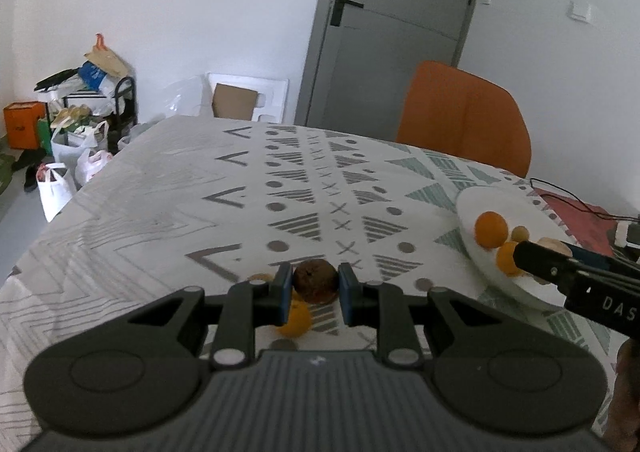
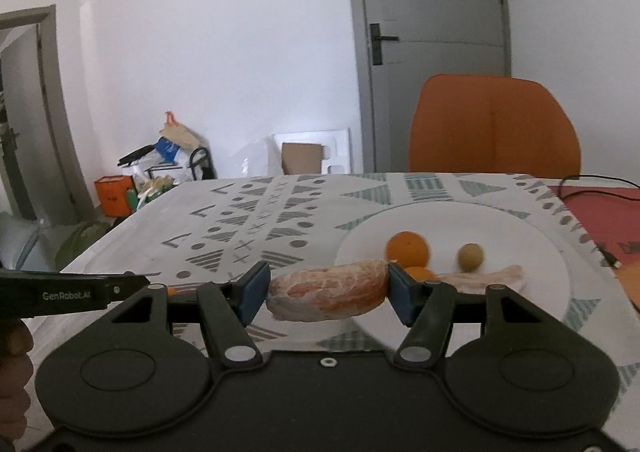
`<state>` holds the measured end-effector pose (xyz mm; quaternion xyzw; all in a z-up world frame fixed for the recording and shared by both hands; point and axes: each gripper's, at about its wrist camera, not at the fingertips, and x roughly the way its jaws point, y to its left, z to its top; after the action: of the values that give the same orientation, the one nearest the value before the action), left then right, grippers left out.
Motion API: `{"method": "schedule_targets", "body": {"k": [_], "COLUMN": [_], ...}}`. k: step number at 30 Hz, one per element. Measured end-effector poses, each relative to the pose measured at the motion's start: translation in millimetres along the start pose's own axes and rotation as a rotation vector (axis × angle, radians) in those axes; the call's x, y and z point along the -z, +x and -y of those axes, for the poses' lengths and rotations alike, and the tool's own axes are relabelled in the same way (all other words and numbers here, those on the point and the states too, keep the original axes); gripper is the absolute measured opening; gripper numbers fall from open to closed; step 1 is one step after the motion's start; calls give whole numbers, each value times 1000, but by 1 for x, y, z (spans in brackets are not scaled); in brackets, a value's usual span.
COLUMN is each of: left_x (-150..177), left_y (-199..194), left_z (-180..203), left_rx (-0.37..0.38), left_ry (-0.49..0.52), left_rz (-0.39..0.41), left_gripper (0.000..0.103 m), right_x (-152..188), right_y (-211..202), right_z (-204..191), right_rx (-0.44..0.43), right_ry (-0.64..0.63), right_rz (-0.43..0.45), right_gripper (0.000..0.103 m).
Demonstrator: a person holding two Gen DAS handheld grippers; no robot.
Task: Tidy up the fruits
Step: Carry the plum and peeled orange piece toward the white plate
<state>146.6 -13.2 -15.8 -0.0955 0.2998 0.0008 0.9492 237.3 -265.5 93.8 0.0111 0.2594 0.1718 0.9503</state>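
The left gripper (image 1: 314, 284) held a small brown fruit (image 1: 315, 281), firm and light, across its middle above the worktop (image 1: 160, 212). The right gripper (image 2: 327, 294) clamped a soft peeled citrus segment (image 2: 327, 294) end-to-end near the plate (image 2: 520, 236); excess pressure risked crushing it.

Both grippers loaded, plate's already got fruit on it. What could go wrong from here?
1. The right gripper holds the peeled pomelo segment only by its ends; soft flesh may squash or slip out.
2. The white plate already carries an orange and a small yellowish fruit; setting more down may knock them rolling.
3. The left gripper pinches a round brown fruit, which may pop free.
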Motion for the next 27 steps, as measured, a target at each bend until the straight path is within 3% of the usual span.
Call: {"method": "schedule_targets", "body": {"k": [27], "left_x": [-12], "left_y": [25], "left_z": [74], "left_rx": [71], "left_ry": [119], "left_rz": [5], "left_gripper": [22], "right_x": [9], "right_y": [-9], "right_z": [75], "right_rx": [111], "right_ry": [90], "right_rz": [33], "right_gripper": [60]}}
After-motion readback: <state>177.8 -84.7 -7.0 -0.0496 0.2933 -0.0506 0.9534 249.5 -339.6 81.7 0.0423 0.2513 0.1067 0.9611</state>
